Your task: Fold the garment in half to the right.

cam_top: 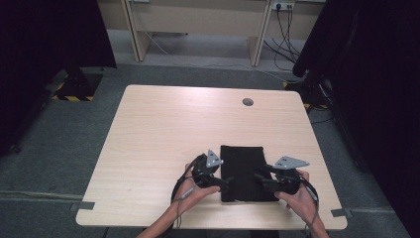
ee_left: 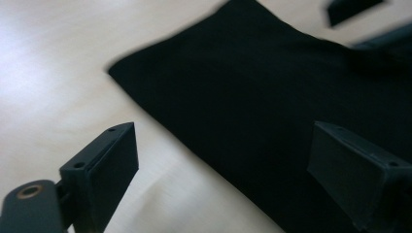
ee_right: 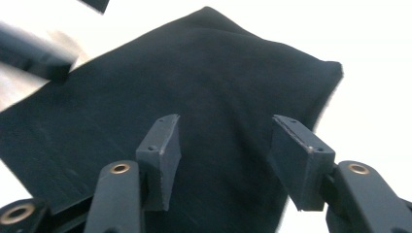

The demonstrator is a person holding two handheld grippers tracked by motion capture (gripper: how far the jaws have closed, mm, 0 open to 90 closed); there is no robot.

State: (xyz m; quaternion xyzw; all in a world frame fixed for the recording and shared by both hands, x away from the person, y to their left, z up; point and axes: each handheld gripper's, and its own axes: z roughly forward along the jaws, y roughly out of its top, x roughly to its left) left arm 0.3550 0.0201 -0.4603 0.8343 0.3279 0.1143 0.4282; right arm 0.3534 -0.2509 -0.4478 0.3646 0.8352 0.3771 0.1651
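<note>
**Two hand-held grippers poised over a folded black cloth**

A light wooden table is seen from above, standing on grey carpet. A black cloth, folded into a flat upright rectangle, is laid on the near half of the table, right of centre, with its near edge close to the table's front edge. A small round grey cable port is set into the tabletop near the far edge, well apart from the cloth.

The left gripper is held in the person's left hand at the cloth's left edge, near its near-left corner. Its jaws are spread wide; in the left gripper view, one jaw is seen over bare wood and the other over the cloth, so the cloth's edge is straddled. Nothing is clasped between them.

The right gripper is held in the right hand at the cloth's right side, its jaws pointed inward over the fabric. In the right gripper view, the jaws are parted with the cloth lying beneath and between them, and nothing is pinched. Whether the jaw tips touch the fabric cannot be told.

A grey three-cornered plate is carried on top of each gripper. The two grippers face each other across the near part of the cloth.
</note>
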